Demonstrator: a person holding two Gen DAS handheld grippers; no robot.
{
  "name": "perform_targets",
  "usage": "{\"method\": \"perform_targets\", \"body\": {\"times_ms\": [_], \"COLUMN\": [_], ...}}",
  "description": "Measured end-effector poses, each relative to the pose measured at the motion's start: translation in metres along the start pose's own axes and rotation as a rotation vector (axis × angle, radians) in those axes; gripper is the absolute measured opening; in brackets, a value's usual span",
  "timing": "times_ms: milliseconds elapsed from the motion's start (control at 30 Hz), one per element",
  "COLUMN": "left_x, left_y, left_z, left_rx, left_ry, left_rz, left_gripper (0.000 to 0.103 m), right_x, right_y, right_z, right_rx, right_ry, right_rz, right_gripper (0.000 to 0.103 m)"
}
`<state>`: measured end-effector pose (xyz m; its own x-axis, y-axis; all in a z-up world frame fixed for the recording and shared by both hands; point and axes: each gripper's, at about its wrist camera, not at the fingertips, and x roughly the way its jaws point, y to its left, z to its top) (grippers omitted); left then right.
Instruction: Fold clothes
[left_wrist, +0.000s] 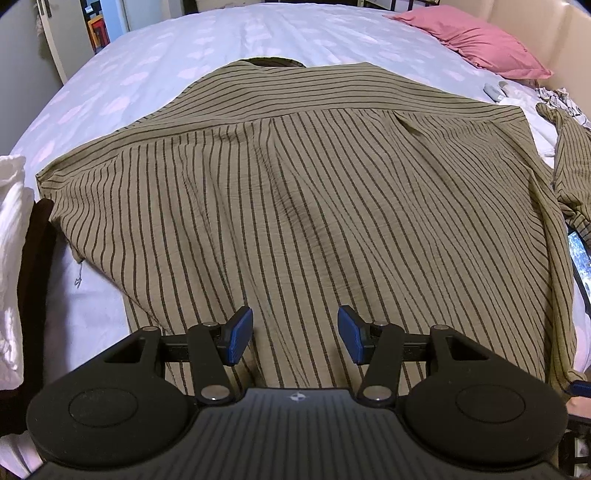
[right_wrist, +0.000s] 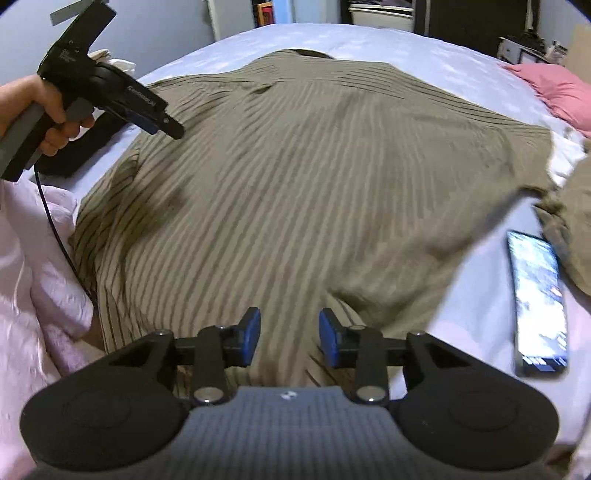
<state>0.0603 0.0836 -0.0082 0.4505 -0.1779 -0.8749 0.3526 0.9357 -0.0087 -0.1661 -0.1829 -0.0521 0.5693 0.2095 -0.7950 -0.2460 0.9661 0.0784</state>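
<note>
An olive shirt with dark stripes (left_wrist: 295, 184) lies back-up and spread flat on the bed (left_wrist: 147, 66), collar at the far end. One sleeve (left_wrist: 572, 162) trails off to the right. My left gripper (left_wrist: 295, 338) hovers open over the shirt's near hem, nothing between its blue pads. In the right wrist view the same shirt (right_wrist: 295, 184) looks blurred. My right gripper (right_wrist: 290, 338) is open above the near hem. The left gripper (right_wrist: 166, 125), held by a hand (right_wrist: 48, 110), hangs over the shirt's left shoulder.
A pink pillow (left_wrist: 480, 40) lies at the far right of the bed. A phone (right_wrist: 537, 302) with a lit screen rests right of the shirt. White bedding (left_wrist: 11, 258) and a dark garment (left_wrist: 37, 277) sit at the left. A pink quilt (right_wrist: 37, 258) bunches at the near left.
</note>
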Motion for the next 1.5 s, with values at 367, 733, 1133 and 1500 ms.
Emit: {"method": "perform_targets", "body": {"times_ms": [367,733,1133,1500], "left_x": [-0.005,-0.004,-0.004,-0.005], "left_y": [-0.015,-0.014,-0.009,-0.013], "left_z": [0.001,0.0,-0.003,-0.001], "left_rx": [0.046,0.043,0.035,0.052], "left_ry": [-0.018,-0.016,-0.015,-0.017], "left_rz": [-0.023,-0.016,-0.011,-0.012], "left_gripper": [0.049,0.049,0.049,0.049], "right_x": [-0.025,0.005,0.01,0.001], "right_y": [-0.027,-0.003,0.067,-0.008], "right_z": [-0.021,-0.006,-0.009,-0.011], "right_rx": [0.107,0.052,-0.16,0.111], "right_ry": [0.032,0.014,0.005,-0.003], "right_rz": [-0.094,-0.052,0.063,-0.16], "right_gripper": [0.04,0.006,0.022,0.021]}}
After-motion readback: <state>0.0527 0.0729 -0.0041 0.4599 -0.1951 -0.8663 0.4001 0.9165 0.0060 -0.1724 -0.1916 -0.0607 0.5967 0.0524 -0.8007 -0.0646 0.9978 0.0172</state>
